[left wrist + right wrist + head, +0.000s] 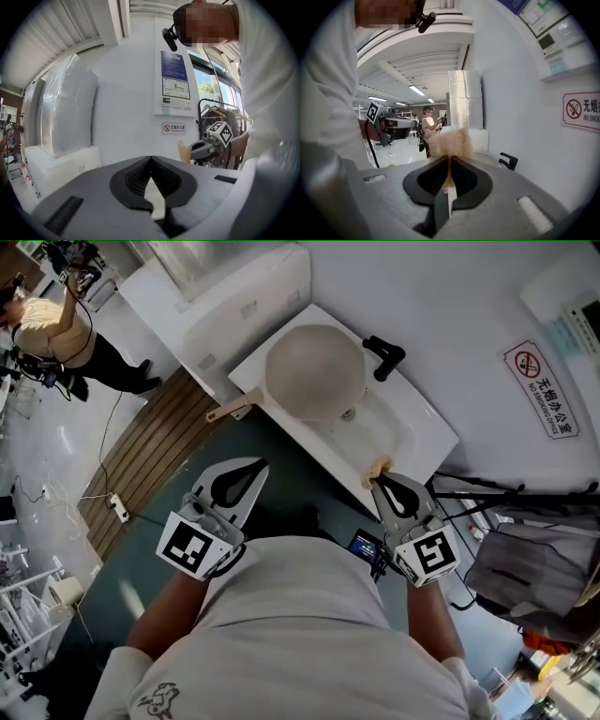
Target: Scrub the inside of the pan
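a person is standing before a white sink (412,442) where the pan (314,371) is lying, its handle pointing left, beside a black faucet (384,354). the right gripper (381,480) is clenching a tan sponge (380,466) at its tips, seemingly readying it for scrubbing. the left gripper (255,466) is hovering clenched and empty. a wall sign (541,388) is reading "no smoking office".

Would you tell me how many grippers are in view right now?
2: left gripper, shut and empty, short of the sink; right gripper, shut on a sponge, near its edge.
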Motion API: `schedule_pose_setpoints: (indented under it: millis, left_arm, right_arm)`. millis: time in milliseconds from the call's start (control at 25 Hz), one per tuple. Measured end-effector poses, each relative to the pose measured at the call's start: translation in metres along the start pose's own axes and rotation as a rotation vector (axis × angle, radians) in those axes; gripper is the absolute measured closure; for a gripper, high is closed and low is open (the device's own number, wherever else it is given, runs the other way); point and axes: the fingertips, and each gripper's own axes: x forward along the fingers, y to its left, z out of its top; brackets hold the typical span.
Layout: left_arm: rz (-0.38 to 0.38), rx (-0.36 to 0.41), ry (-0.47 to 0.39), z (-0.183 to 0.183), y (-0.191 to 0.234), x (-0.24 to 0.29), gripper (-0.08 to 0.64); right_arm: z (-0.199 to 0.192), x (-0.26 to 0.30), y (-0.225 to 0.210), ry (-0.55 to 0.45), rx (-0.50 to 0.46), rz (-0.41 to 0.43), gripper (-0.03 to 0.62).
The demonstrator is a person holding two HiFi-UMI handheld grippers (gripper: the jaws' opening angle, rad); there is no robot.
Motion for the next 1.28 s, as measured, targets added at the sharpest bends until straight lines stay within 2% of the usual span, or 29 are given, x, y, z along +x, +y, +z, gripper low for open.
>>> schedule_pose_setpoints:
  millis: [240,920,1280]
  left_arm:
    - [-0.023,0.013,-0.057,0.014,-0.003,-0.035,0.561]
    - [-0.119,-0.002,-0.030,-0.018,0.010,-0.197,0.561]
    - [-0.151,-0.002,-0.055,-0.017,0.015,-0.233,0.561]
  right_arm:
    - [0.013,-0.006,0.040,-0.025,0.009,-0.021,0.569]
    - [0.047,0.005,0.206,-0.061,0.009,-0.068,0.570]
    - [0.057,0.006,0.246,-0.064,-0.007,-0.109,0.571]
